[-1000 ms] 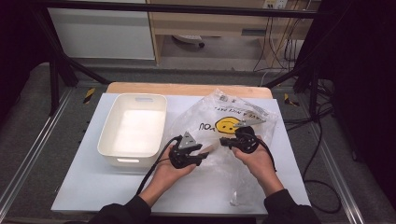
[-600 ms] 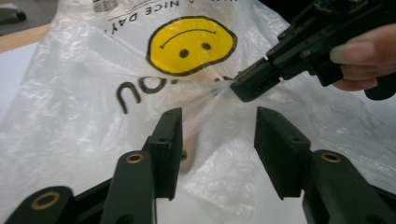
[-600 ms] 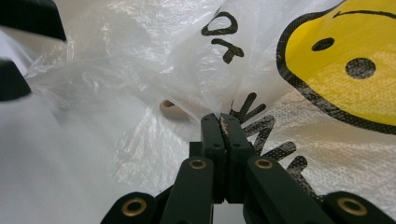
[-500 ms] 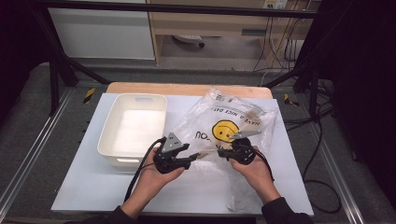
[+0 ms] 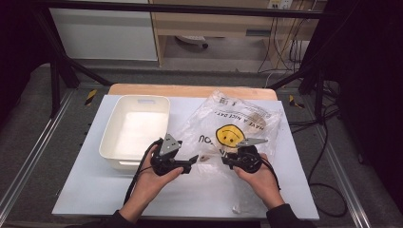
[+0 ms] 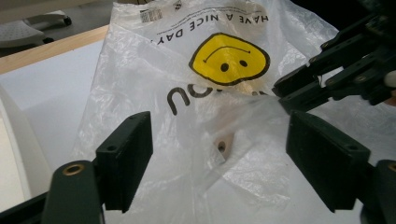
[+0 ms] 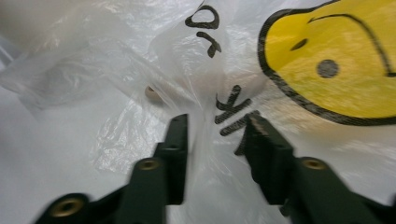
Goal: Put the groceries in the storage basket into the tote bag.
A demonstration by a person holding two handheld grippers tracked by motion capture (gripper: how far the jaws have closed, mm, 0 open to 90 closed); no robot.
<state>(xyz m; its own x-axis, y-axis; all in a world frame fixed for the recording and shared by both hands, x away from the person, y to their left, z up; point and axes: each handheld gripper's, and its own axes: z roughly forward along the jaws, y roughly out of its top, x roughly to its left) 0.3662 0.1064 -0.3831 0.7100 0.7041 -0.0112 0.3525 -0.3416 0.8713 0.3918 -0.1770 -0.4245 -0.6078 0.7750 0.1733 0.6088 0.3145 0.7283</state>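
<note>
Fingers of both grippers, left gripper and right gripper, have just been opening; the plastic bag lies loose between and beyond them, equally near.

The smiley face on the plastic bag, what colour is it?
Yellow with black outline, clearest in the left gripper view: smiley face.

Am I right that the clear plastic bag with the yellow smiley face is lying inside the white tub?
Not quite: in the high view the plastic bag lies on the table to the right of the white tub, not inside it.
</note>
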